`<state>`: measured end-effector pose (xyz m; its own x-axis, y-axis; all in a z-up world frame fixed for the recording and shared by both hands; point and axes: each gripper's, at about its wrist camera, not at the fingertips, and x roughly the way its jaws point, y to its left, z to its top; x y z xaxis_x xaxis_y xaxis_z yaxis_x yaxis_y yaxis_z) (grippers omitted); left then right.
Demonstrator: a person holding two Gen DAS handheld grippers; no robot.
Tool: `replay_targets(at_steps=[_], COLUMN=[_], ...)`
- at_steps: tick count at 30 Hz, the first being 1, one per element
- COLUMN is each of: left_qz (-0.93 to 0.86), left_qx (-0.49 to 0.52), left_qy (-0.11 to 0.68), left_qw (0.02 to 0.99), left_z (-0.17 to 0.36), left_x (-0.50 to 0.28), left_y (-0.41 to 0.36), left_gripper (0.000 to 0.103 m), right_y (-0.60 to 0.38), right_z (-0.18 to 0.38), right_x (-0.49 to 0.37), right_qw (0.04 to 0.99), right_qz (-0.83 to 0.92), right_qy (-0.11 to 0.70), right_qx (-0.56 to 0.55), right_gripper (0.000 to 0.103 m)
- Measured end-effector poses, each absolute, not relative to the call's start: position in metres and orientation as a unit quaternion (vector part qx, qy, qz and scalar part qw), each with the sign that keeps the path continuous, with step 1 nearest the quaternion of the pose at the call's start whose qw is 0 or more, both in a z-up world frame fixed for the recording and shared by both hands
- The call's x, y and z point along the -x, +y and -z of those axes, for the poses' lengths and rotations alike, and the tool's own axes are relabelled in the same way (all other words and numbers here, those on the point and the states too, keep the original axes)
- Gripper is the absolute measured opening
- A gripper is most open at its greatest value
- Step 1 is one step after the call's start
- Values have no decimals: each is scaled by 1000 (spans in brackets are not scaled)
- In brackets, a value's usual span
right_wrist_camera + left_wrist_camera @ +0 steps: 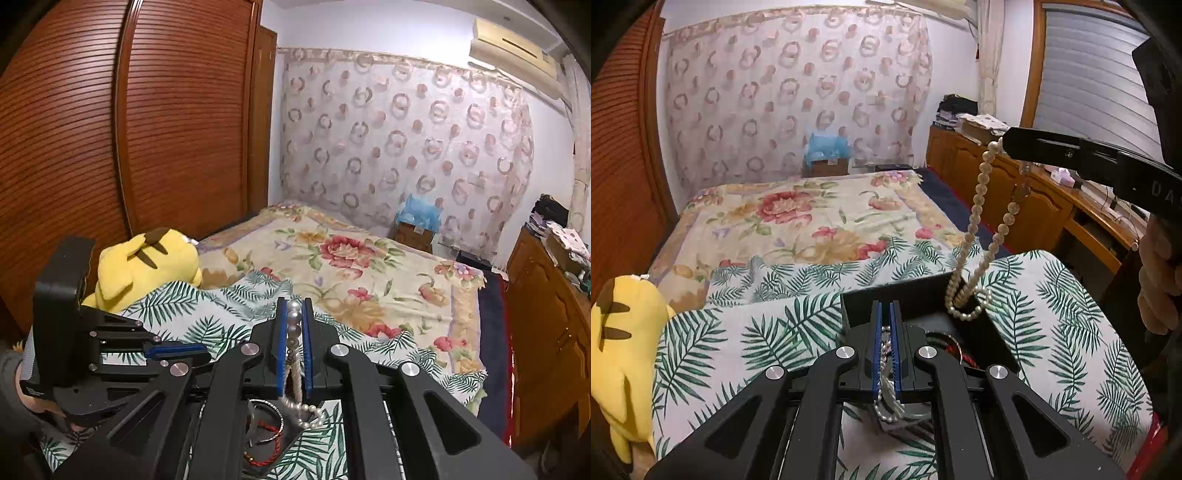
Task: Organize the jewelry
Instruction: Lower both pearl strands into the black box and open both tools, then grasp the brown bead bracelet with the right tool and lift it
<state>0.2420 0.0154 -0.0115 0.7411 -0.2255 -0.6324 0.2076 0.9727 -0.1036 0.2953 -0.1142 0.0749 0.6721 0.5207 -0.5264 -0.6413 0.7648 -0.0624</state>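
A long pearl necklace (979,206) hangs from my right gripper (1004,142), which is shut on its top end and held high at the right. Its lower loop rests in a black jewelry box (897,295) on the leaf-print cloth. In the right wrist view the pearls (294,321) sit between the right gripper's (294,306) blue pads. My left gripper (885,308) is shut on a small pearl strand (886,369) over the box. A red cord bracelet (266,428) and a silver bangle (275,410) lie in the box.
The box stands on a leaf-print covered surface (1052,314) beside a bed with a floral blanket (812,218). A yellow plush toy (624,350) lies at the left. Wooden cabinets (1015,192) run along the right. My left gripper's body (92,343) shows in the right wrist view.
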Motion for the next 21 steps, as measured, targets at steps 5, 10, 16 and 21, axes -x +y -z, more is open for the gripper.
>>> replay_targets(at_steps=[5,10,16,21], left_qz=[114,113,106,106], left_qx=[16,17,12,13], left_qy=[341,337,338,335], left_qw=[933,935,935,936], left_z=[14,15,20,21], left_x=[-235,-223,-206,-191], left_y=[19,22,23,22], left_gripper=[23,30,46,64], right_y=[-107,-105,-113,-118], right_z=[-77,-52,-13,2], right_x=[-291,-298,-303,-294], right_qw=[904,898,890,887], right_qz=[-327,-318,-305,-297], right_qy=[244,273,316,331], right_qx=[127,135,124,122], right_gripper=[9,9,10,27])
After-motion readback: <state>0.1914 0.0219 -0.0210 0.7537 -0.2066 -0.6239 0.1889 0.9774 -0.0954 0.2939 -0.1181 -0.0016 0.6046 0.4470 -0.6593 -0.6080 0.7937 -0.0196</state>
